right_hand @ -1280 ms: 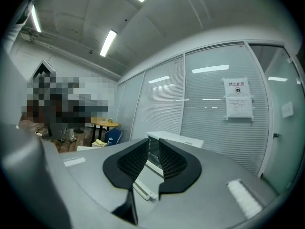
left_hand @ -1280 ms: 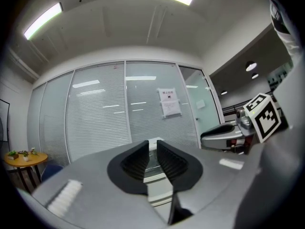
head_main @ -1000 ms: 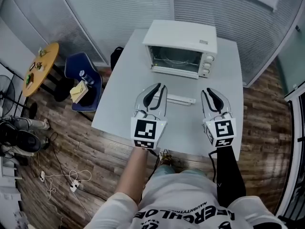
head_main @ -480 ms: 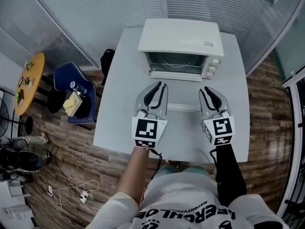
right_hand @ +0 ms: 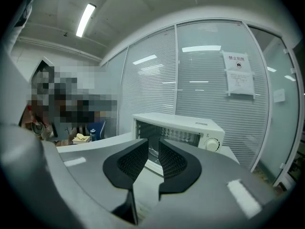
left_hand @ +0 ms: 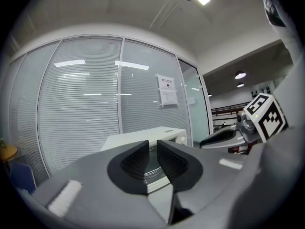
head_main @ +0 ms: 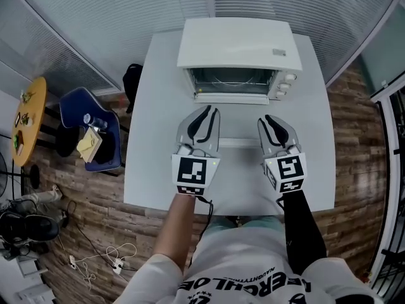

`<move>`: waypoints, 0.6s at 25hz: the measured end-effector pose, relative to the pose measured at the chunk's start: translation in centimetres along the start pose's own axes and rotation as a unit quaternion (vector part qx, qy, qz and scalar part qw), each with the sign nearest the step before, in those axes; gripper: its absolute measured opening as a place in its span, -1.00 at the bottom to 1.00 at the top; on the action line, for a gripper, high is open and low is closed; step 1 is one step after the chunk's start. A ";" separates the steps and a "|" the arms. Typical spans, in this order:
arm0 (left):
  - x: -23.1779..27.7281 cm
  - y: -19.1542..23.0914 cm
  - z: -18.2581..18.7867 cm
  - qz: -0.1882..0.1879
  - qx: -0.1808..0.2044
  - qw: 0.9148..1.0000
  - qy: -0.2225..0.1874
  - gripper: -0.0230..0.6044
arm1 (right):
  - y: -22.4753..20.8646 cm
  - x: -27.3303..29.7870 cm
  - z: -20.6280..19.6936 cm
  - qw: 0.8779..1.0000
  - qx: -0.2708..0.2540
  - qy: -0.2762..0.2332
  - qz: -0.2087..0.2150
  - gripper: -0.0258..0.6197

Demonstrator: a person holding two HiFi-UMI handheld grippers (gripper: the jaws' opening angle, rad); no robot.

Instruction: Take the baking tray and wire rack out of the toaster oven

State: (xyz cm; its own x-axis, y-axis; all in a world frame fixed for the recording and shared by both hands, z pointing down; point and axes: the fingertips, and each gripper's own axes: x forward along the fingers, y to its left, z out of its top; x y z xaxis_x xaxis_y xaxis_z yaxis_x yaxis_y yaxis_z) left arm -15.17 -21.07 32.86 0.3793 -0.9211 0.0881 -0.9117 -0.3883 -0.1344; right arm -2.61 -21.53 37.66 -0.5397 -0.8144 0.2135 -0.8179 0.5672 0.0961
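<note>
The white worktop (head_main: 152,106) is carrying the toaster oven (head_main: 237,43) at its far edge, cavity facing the person. A white bar (head_main: 235,142) is lying between oven and grippers, judged to be the handle of the let-down door. The left gripper (head_main: 209,111) and right gripper (head_main: 269,119) are hovering side by side short of the oven, pointing at its mouth. Each one's jaws are standing only a narrow slit apart and gripping nothing. The wire rack (head_main: 231,80) is showing as thin wires inside the cavity, while the baking tray cannot be made out in any view. The step in hand is judged to be the approach. To do it well, the jaws should be opening wider before entry. They should be coming in level over the lowered door and taking the rack's front edge squarely, one gripper towards each side, so that it is sliding out without tilting or catching the side guides. The head view alone is giving the layout, with both grippers well apart from the oven front. The right gripper view is looking past its jaws (right_hand: 153,144) into the open cavity and is showing a control knob (right_hand: 213,144). The left gripper view is hiding most of the cavity behind its own jaws (left_hand: 152,144), yet it alone is showing the right gripper (left_hand: 224,137) from the side
</note>
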 end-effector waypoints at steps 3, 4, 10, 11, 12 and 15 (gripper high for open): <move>0.6 -0.2 -0.4 -0.009 -0.002 1.000 -0.004 -0.73 | 0.3 0.3 -0.7 1.000 0.009 0.005 -0.005 -0.77; 0.9 -0.3 -0.5 -0.012 -0.001 1.000 -0.005 -0.73 | 0.3 0.4 -1.1 1.000 0.012 0.009 -0.005 -0.77; 2.7 -0.2 -1.7 -0.016 -0.001 1.000 0.002 -0.73 | -0.4 1.8 -3.3 0.999 0.037 0.029 -0.003 -0.77; 2.9 -0.1 -1.8 -0.016 0.000 1.000 0.002 -0.73 | -0.5 2.3 -3.6 0.999 0.044 0.031 -0.002 -0.77; 3.1 -0.1 -2.0 -0.015 0.001 1.000 0.001 -0.73 | -0.6 2.8 -4.0 0.998 0.050 0.033 0.000 -0.77; 3.8 0.2 -2.7 -0.015 0.006 1.000 -0.003 -0.73 | -0.7 4.4 -5.1 0.996 0.077 0.038 0.002 -0.77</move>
State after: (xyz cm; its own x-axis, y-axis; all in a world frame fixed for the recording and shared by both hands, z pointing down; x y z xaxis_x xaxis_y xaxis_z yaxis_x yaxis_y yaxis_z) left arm -14.37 -24.55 35.80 0.4076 -0.9090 0.0871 -0.8976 -0.4164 -0.1445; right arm -3.41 -24.85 43.45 -0.5312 -0.7969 0.2877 -0.8397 0.5404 -0.0534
